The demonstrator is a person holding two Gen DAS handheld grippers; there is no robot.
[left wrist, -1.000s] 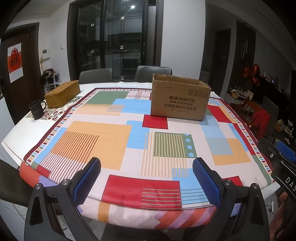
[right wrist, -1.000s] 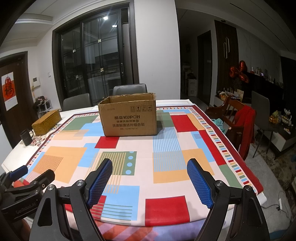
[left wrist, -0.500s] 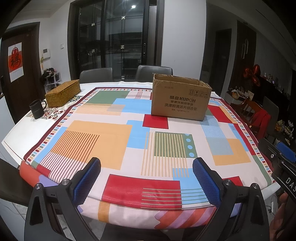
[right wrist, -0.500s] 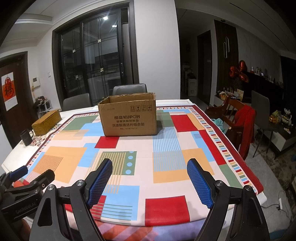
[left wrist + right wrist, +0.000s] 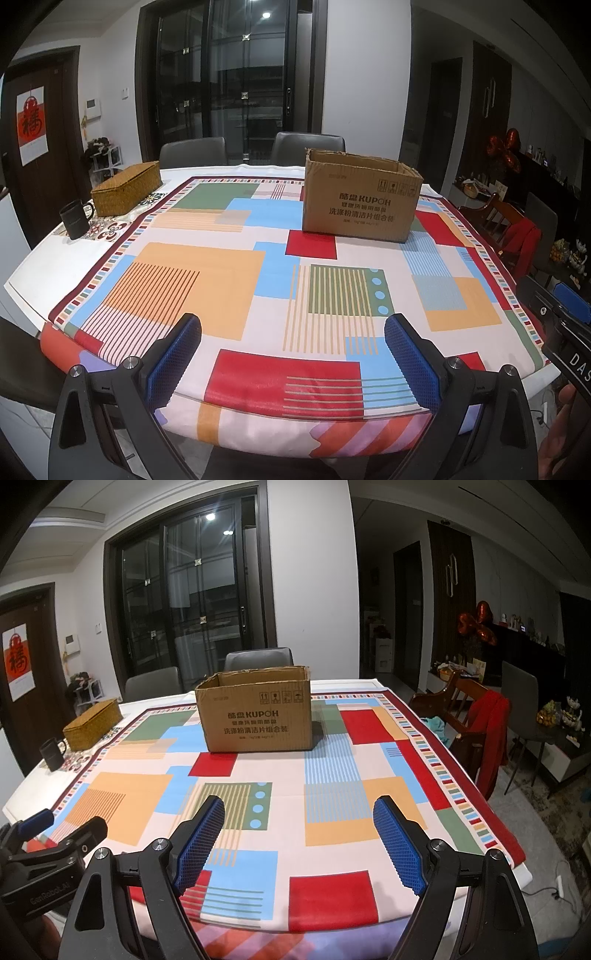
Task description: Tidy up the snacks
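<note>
Snacks are not showing anywhere; the only candidate for holding them is the cardboard box (image 5: 360,199), open-topped, sitting on the far half of the table (image 5: 22,280), well apart from both tools. I cannot see its inside from either camera.

Box is lying ahead of both grippers, across the patterned tablecloth (image 5: 229,288). From the left gripper (image 5: 293,350) it is sitting far and to the right; from the right gripper (image 5: 299,830) far and slightly left. Its long side is running left to right, printed face turned toward me. I am judging the right gripper a little better lined up with it, though neither is close.

Both tools are hovering at the near table edge, tipped somewhat downward toward the cloth. Left gripper's jaws are standing wide apart, nothing between the blue pads. Right gripper the same: wide, nothing in it.

Off to the far left, a woven basket (image 5: 125,188) and a dark mug (image 5: 75,219) are sitting clear of the path.

I am reading this as a start pose, reach toward the box not yet begun.
</note>
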